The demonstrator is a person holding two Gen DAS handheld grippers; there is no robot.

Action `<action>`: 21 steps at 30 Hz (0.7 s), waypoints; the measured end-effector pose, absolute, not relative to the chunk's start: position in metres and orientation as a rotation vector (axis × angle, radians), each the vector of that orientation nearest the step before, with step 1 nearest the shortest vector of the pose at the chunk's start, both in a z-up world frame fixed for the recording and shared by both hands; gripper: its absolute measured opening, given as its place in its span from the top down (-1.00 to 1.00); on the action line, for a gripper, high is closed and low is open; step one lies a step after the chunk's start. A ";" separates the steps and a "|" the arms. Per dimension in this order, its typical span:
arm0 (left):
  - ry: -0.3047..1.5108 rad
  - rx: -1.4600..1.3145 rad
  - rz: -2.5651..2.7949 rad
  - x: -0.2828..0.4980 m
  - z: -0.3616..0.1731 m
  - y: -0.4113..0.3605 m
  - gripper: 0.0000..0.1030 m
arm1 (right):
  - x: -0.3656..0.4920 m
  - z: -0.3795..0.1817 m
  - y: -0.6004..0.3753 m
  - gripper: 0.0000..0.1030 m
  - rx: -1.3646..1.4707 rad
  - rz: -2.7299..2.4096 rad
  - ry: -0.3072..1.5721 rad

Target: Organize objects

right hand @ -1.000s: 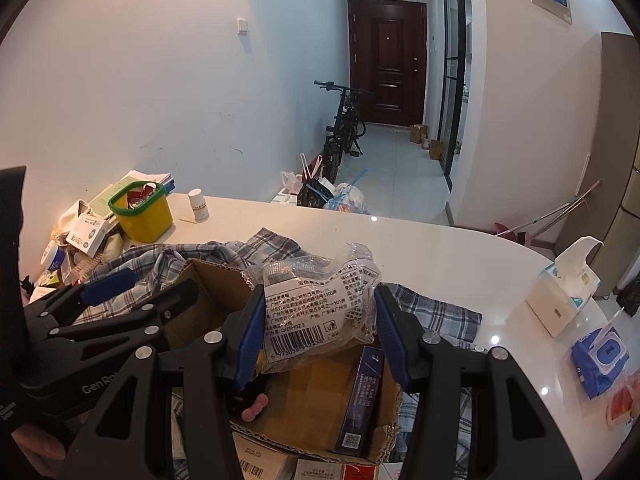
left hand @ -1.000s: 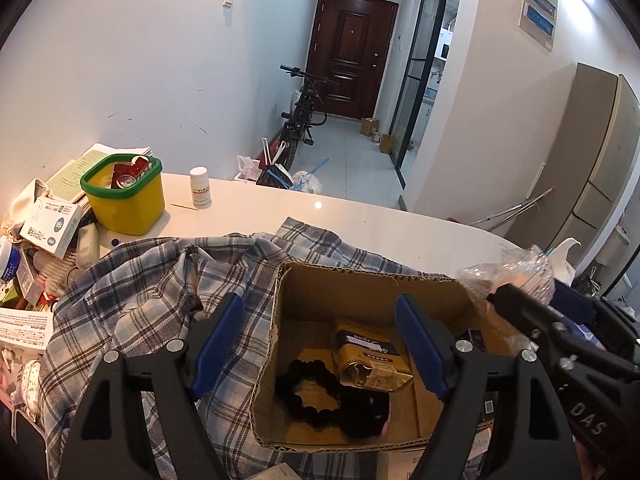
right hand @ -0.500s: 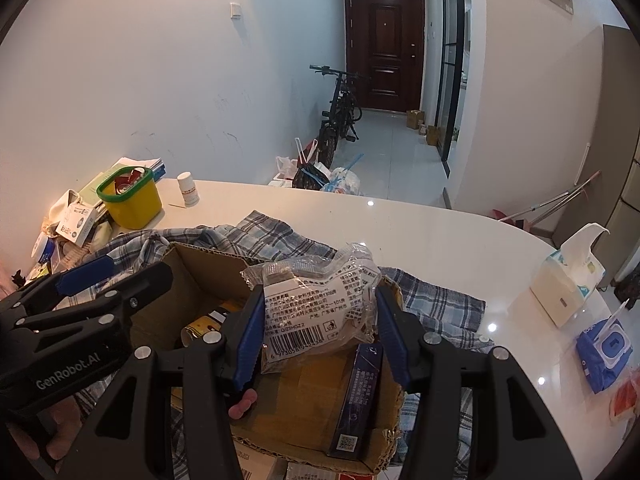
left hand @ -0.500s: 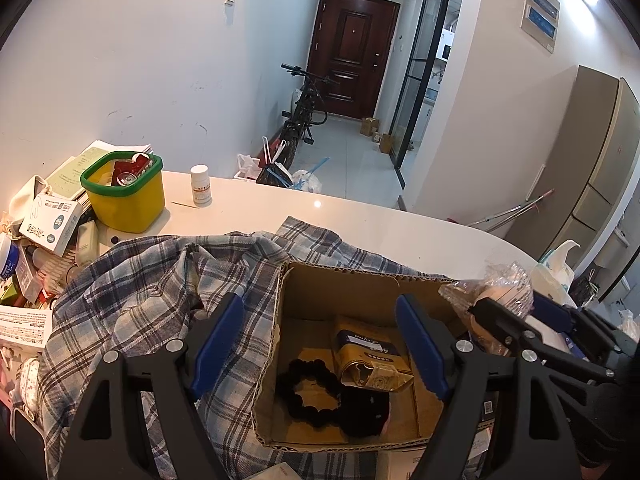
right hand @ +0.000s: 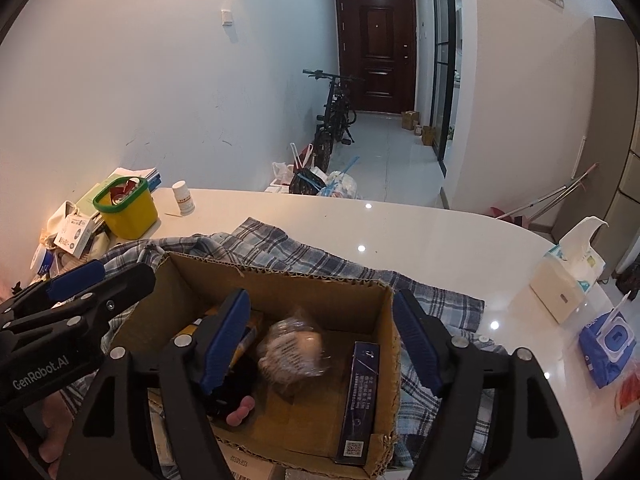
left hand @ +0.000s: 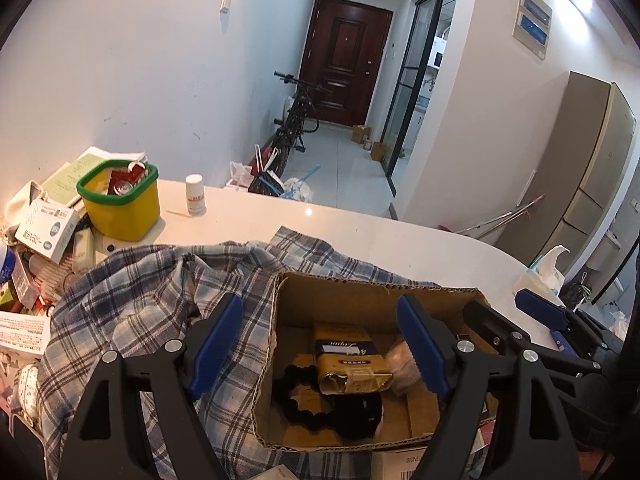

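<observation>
An open box of brown corrugated cardboard (right hand: 304, 292), its cut edges ragged and fluted, was seen resting on a rumpled blue-and-white plaid cloth (left hand: 132, 312) spread over a glossy white table (right hand: 400, 232) with a rounded edge. The right gripper (right hand: 320, 344) was held over the box with its blue-padded jaws opening, and nothing was pressed by them; beneath it, blurred, a crinkled clear plastic packet (right hand: 292, 352) with a printed label was seen inside the box, free of the pads. Beside the packet a slim dark blue carton (right hand: 360, 396) was stood on end against the box's right wall. In the left wrist view a gold foil-wrapped block (left hand: 352, 360) with a dark label and a ring of black rounded beads (left hand: 304, 396) were seen on the box floor. The left gripper (left hand: 320, 344) was held with its jaws wide apart and empty over the box's left wall. Along the table's left end, clutter was seen: a yellow plastic tub with a green rim (left hand: 120, 200), a small white pill bottle (left hand: 196, 196), and white printed cartons (left hand: 46, 228). At the right, a tissue box (right hand: 564, 284) and a blue wipes pack (right hand: 608, 344) were set well apart from the cardboard box. A bicycle (right hand: 336, 112) was leaned in the hallway before a dark wooden door (right hand: 376, 48).
</observation>
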State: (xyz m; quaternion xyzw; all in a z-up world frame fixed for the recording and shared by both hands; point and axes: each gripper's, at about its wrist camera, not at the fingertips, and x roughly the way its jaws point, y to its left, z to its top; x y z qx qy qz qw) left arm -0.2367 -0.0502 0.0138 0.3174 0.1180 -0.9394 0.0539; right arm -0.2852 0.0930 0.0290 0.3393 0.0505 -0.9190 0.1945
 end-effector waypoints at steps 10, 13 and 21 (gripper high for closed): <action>0.228 0.786 -2.887 -0.221 0.032 -0.040 -0.70 | -0.280 0.042 0.101 -0.41 0.883 -2.635 0.139; 0.231 0.736 -2.906 -0.215 0.038 -0.040 -0.70 | -0.278 0.048 0.108 -0.43 0.862 -2.617 0.044; 0.314 0.483 -2.970 -0.185 0.065 -0.050 -0.76 | -0.267 0.070 0.121 -0.65 0.748 -2.696 -0.007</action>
